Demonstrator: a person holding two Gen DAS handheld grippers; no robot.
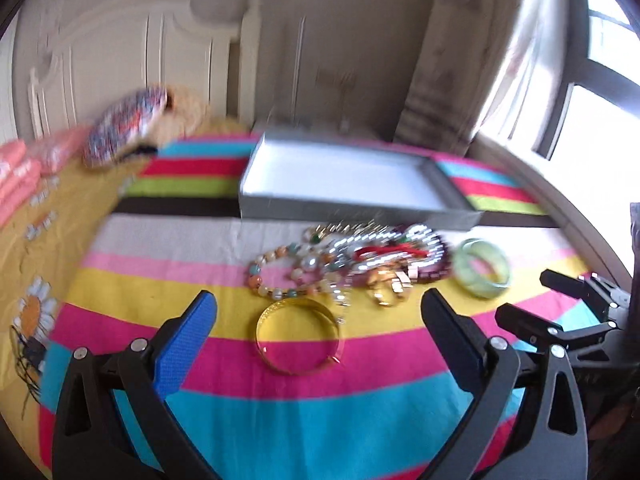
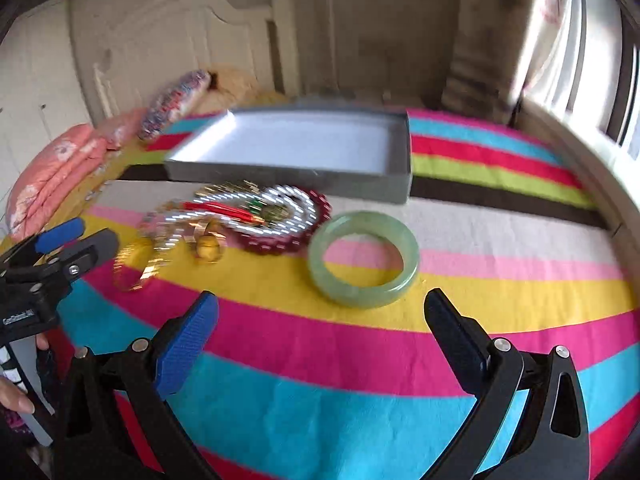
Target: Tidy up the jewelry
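A tangled pile of bead bracelets and chains (image 1: 360,260) (image 2: 248,216) lies on a striped cloth. Just behind it sits an open grey box (image 1: 340,210) (image 2: 288,178) with a bare white inside. A gold bangle (image 1: 262,332) (image 2: 134,268) lies flat in front of the pile, between the wide-spread fingers of my left gripper (image 1: 318,304) (image 2: 98,232), which is open and holds nothing. A pale green jade bangle (image 1: 480,286) (image 2: 360,296) lies to the right of the pile. My right gripper (image 2: 320,300) (image 1: 524,296) is open just in front of it, not touching.
The striped cloth (image 2: 360,400) covers a bed with a yellow sheet (image 1: 48,216). Folded pink bedding (image 2: 52,176) and a patterned pillow (image 1: 124,124) lie at the back left by a white headboard. A window and curtain (image 1: 520,60) are on the right. A hand (image 2: 16,396) shows at lower left.
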